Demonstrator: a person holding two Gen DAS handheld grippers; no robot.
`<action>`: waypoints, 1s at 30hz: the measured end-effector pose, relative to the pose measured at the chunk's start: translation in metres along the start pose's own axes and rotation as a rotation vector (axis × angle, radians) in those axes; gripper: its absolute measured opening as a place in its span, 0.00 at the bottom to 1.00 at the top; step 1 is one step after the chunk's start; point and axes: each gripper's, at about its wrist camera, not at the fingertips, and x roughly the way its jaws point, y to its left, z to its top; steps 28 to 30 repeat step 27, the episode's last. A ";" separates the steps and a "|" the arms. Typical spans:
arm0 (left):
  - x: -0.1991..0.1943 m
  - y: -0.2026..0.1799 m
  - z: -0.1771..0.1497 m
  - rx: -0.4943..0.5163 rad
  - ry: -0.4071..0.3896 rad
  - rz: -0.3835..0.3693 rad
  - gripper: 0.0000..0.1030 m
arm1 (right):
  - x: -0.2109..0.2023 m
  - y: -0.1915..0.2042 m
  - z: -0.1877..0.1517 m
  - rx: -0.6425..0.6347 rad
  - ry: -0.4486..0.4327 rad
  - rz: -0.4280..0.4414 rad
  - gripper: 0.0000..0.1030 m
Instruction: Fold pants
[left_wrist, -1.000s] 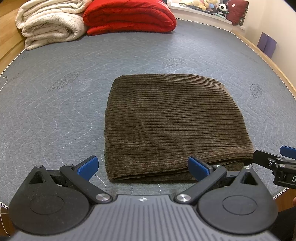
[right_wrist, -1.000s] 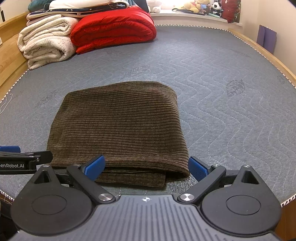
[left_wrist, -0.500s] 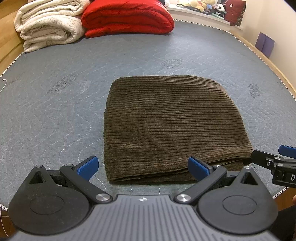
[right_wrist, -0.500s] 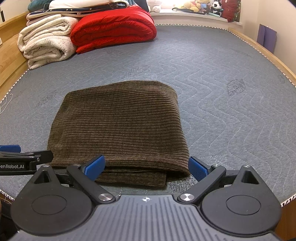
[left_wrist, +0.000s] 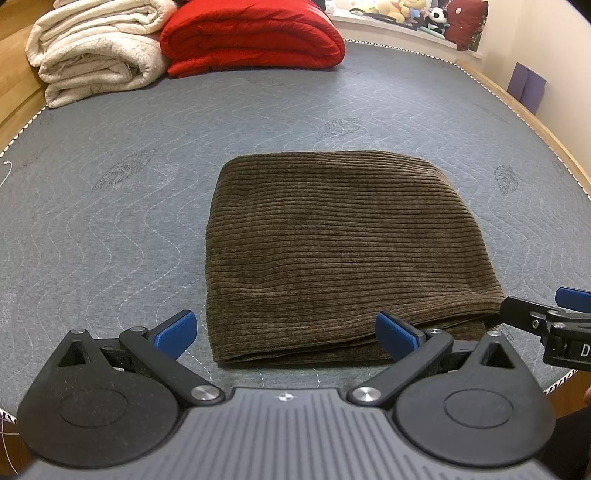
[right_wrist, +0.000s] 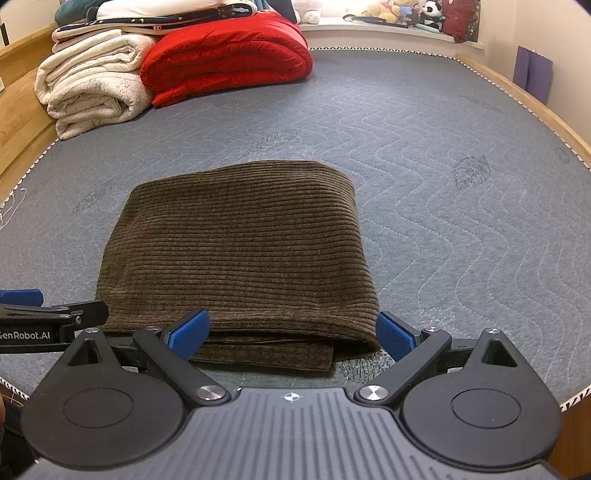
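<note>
Brown corduroy pants (left_wrist: 340, 251) lie folded into a flat rectangle on the grey quilted mattress (left_wrist: 103, 229), layered edges towards me. My left gripper (left_wrist: 284, 332) hovers open just short of the near edge, nothing between its blue pads. In the right wrist view the same pants (right_wrist: 240, 251) sit ahead and slightly left. My right gripper (right_wrist: 291, 330) is open too, its blue pads on either side of the bundle's near right part, holding nothing. Each gripper shows at the edge of the other's view.
A rolled cream blanket (left_wrist: 92, 55) and a folded red duvet (left_wrist: 255, 33) lie at the far end of the mattress. Soft toys (right_wrist: 399, 11) line a ledge behind. A wooden bed frame (right_wrist: 524, 99) rims the right side; a purple object (left_wrist: 526, 86) leans on the wall.
The view of both grippers has shifted only slightly; the pants sit marginally further ahead in the left wrist view. Both grippers stay open and the pants lie still.
</note>
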 end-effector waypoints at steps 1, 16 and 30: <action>0.000 0.000 0.000 0.000 0.000 0.000 1.00 | 0.000 0.000 0.000 0.000 0.001 -0.001 0.94; -0.001 -0.001 0.000 0.005 -0.003 -0.004 1.00 | 0.000 -0.003 0.000 0.001 0.005 0.001 0.94; 0.000 -0.002 0.000 0.010 -0.007 -0.003 1.00 | 0.000 -0.004 0.001 0.004 0.009 0.002 0.94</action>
